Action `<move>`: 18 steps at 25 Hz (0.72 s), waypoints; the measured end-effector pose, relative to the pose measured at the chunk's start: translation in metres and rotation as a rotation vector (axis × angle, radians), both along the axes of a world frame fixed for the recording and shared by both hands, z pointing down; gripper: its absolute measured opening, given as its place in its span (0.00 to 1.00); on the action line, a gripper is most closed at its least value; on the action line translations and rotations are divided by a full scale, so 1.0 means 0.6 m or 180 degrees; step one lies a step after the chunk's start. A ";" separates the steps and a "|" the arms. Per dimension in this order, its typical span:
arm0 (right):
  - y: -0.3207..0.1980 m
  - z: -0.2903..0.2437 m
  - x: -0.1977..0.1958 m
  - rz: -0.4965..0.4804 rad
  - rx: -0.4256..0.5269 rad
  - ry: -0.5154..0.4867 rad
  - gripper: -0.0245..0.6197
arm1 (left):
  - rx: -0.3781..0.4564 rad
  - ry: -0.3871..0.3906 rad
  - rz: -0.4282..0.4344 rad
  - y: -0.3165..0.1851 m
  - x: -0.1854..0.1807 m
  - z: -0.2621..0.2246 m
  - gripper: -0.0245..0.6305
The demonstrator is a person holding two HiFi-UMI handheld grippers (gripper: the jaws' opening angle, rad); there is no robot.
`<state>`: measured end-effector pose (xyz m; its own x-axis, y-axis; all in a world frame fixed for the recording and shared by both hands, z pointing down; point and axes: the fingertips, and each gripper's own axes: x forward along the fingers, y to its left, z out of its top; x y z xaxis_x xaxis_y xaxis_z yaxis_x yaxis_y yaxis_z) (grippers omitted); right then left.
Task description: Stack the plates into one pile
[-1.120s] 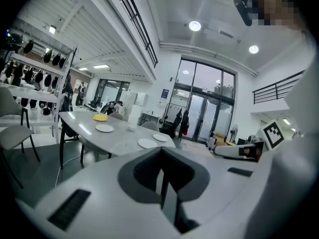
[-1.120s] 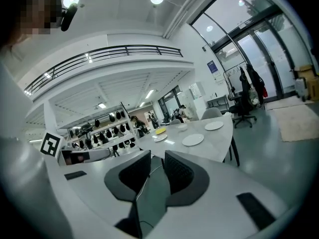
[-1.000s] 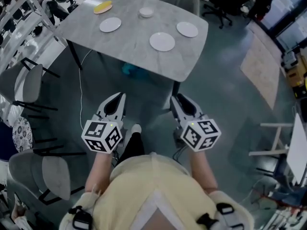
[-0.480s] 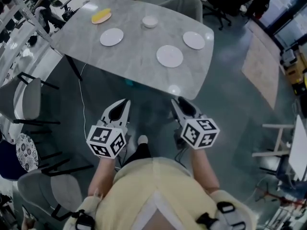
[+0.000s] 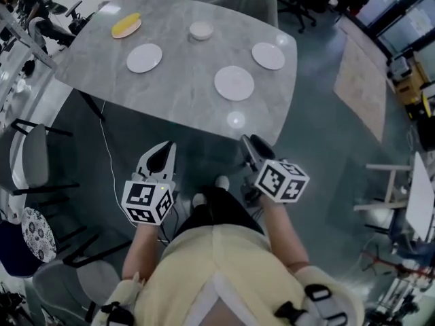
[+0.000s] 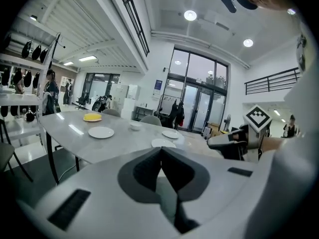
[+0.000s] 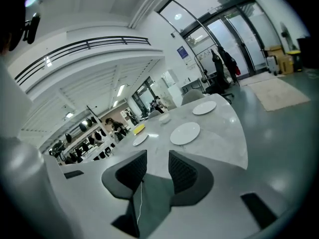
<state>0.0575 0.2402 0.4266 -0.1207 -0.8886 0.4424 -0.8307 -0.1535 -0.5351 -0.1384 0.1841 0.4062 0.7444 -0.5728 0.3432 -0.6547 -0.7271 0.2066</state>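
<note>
Flat round white left plate [image 5: 144, 58], middle plate [image 5: 234, 83] and far-right plate [image 5: 268, 56] lie well apart on the grey marble-look desk [image 5: 183, 100], unstacked. Left hand-held gripper [image 5: 163, 149] is closed and empty. Right hand-held gripper [image 5: 247, 142] is wide, jaws just been opening, empty. Risk: thin low rims likely slip from the jaws, and a nudged plate slides toward the desk edge.

Glossy marble-look table [image 5: 183, 80], smooth plates [image 5: 234, 83]

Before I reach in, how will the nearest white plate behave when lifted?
The nearest white plate looks stiff and probably breakable, like ceramic. It lies flat on the glossy table, so a push would likely slide it. Its thin, low rim probably allows only an edge pinch.
</note>
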 end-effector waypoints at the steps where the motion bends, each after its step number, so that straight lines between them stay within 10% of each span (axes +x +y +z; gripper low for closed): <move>1: -0.008 0.006 0.009 0.0032 -0.0013 -0.0080 0.22 | -0.0015 -0.0021 -0.0015 -0.006 0.005 0.006 0.04; 18: -0.207 0.126 0.177 0.0190 -0.0538 -0.0420 0.22 | -0.0129 -0.0308 -0.0168 -0.195 0.164 0.066 0.04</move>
<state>0.1638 0.1160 0.5020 -0.1370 -0.8105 0.5694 -0.7419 -0.2969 -0.6011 -0.0397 0.0670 0.4460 0.6758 -0.5946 0.4356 -0.7102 -0.6834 0.1690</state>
